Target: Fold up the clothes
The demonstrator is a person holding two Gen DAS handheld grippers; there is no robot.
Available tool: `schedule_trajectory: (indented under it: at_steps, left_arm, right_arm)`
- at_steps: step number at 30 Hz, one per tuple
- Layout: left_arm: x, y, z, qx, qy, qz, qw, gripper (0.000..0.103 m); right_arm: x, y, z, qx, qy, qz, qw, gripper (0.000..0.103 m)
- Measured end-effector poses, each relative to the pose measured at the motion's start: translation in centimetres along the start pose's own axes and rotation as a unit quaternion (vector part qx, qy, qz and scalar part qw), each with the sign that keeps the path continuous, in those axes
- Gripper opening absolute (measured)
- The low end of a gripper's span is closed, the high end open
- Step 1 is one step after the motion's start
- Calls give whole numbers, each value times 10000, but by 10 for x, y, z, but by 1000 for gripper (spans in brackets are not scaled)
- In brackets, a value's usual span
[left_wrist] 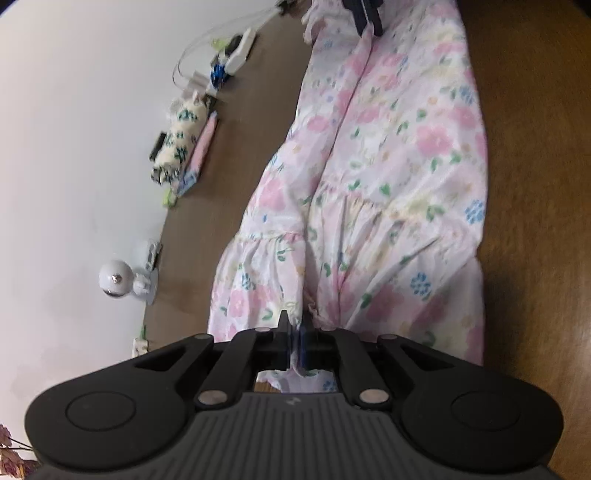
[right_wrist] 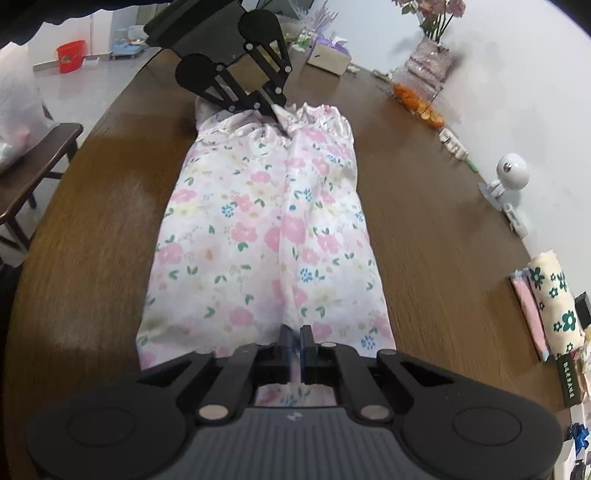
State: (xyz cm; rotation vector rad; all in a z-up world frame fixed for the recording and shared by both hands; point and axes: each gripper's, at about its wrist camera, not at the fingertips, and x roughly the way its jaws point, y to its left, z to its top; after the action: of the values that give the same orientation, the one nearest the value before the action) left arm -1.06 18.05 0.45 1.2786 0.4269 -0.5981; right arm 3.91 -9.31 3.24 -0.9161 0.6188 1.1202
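A white garment with pink and blue flowers (right_wrist: pixel 258 229) lies stretched lengthwise on the brown wooden table (right_wrist: pixel 92 184). In the right wrist view my right gripper (right_wrist: pixel 294 336) is shut on the garment's near end, with cloth pinched between its fingers. At the far, gathered end my left gripper (right_wrist: pixel 273 107) holds the fabric. The left wrist view shows the same garment (left_wrist: pixel 388 166) from the opposite end. There my left gripper (left_wrist: pixel 294 332) is shut on the ruffled edge, and my right gripper (left_wrist: pixel 365 18) pinches the far end at the top of the frame.
Along the wall side stand a small white round camera (right_wrist: pixel 511 170), a folded cream cloth with green flowers (right_wrist: pixel 554 306), an orange snack bag (right_wrist: pixel 417 99), a flower vase (right_wrist: pixel 428 55) and a tissue box (right_wrist: pixel 328 57). A dark wooden bench (right_wrist: pixel 33 166) stands off the opposite edge.
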Motion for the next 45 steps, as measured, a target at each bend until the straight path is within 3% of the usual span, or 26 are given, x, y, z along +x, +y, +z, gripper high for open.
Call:
schedule_trajectory:
  at_steps: [1,3,6,7,10,15,19,22,24,26,28,29,31,32,33,34,36,37,39,40,42,44,45]
  left_arm:
    - [-4,0,2,-21,-25,57,10000,5]
    - [-12,-1,5,-27,-53,141,9999,5]
    - [-19,-1,10,-95,-38,97,9999,5]
    - [-20,-1,10,-136,-12,81,9999,5]
    - [-22,-3,10,-231,62,31,9997,5]
    - [-19,-11,-4,-507,205,-101,9985,4]
    - [-20,-8,-7,-718,330,-76,9968,4]
    - [-20,-8,-5,-682,362,-72,9970,4]
    - [-19,-7,-4,-698,371,-61,9969,5]
    - [-17,-6,-2,-721,407,-59,9966,5]
    - [-20,-4,-1,-798,512,-117,9954,11]
    - [-28,4,-2,-1161,443,-110,9922,15]
    - [-51,30,-7,-2226,125,-25,9748,26]
    - [-63,43,-10,-2749,-35,18,9615,27]
    - [-74,56,-12,-3262,-194,61,9451,33]
    - [-86,69,-15,-3766,-353,103,9257,54]
    - [-109,95,-20,-4735,-667,188,8781,71]
    - [-109,102,-19,-5093,-819,192,8565,71]
    - [-84,100,-9,-5556,-914,-59,8264,68]
    - [-69,94,-3,-5652,-799,-230,8207,59]
    - [-36,80,11,-5701,-408,-595,8184,48]
    - [-16,65,14,-5685,-74,-717,8196,44]
    - [-11,59,12,-5718,19,-780,8166,43]
  right_arm:
    - [-4,-2,0,12,-3,70,10000,7]
    - [-20,-13,3,298,-473,319,9979,9]
    - [-18,-35,24,1395,-1165,470,9822,10]
    - [-10,-39,34,1674,-1222,386,9775,10]
    - [17,-38,57,2050,-1209,347,9707,15]
    - [54,-21,59,1899,-571,505,9788,13]
    - [43,-30,48,2073,-636,509,9749,12]
    - [26,-36,52,2109,-975,682,9702,13]
    - [26,-41,62,2321,-1309,558,9622,14]
    - [39,-43,85,2482,-1284,228,9599,17]
    - [61,-45,101,2564,-958,262,9615,18]
    - [74,-43,105,2579,-703,365,9629,16]
    - [88,-38,106,2548,-476,295,9654,14]
    - [88,-34,106,2444,-474,220,9683,14]
    - [87,-31,106,2346,-471,148,9708,14]
    - [87,-29,105,2310,-454,121,9718,14]
    - [86,-26,105,2241,-421,66,9736,15]
    - [86,-25,105,2243,-422,37,9736,15]
    - [87,-23,107,2289,-410,6,9726,15]
    - [87,-23,108,2334,-400,6,9716,15]
    - [76,-22,100,2500,-459,16,9672,14]
    - [40,-21,80,2669,-708,-188,9609,17]
    - [15,-22,63,2739,-871,-364,9571,26]
